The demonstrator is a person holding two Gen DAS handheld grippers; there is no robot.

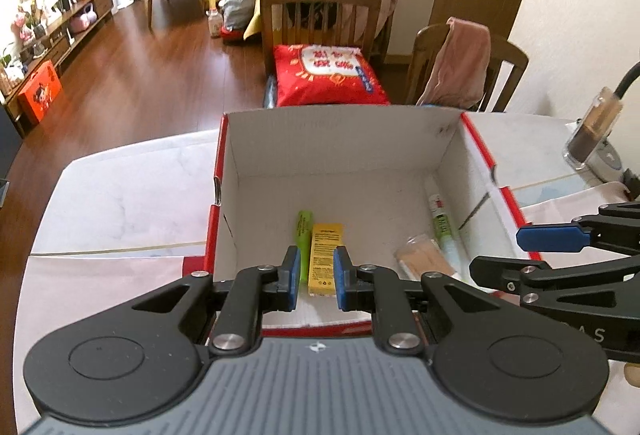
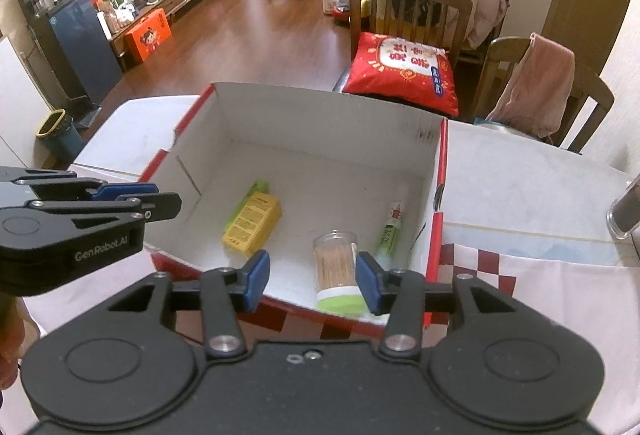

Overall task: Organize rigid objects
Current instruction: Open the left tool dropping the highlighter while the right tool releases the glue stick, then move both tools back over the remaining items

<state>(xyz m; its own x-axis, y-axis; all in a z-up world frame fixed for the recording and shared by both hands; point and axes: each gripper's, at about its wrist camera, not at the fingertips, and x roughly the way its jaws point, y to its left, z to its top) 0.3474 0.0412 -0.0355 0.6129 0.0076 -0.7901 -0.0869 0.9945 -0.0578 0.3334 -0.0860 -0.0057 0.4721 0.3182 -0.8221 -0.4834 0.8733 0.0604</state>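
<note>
Four rigid things already lie on the floor of the open cardboard box (image 2: 320,139), which stands on the table (image 2: 532,171). No loose item shows on the visible stretches of table around it, so the sorting looks mostly done, though much of the table is out of sight.

Going left to right in the right wrist view: the left tool (image 2: 132,195) hangs over the box's left rim with its jaws shut to their narrowest and nothing between them. In the box, a green tube (image 2: 258,189) lies with its long axis running front to back, tucked partly under a yellow carton (image 2: 253,226), which lies flat, its long axis slanting from front left toward back right. Next comes a clear jar of toothpicks (image 2: 337,271) on its side — green cap toward the near wall, length running front to back. Beside the right wall lies a white-and-green tube (image 2: 390,231), leaning slightly right as it goes back.

The right tool (image 2: 310,277) hovers above the jar, jaws parted and gripping nothing — the pads stand clear of it.
</note>
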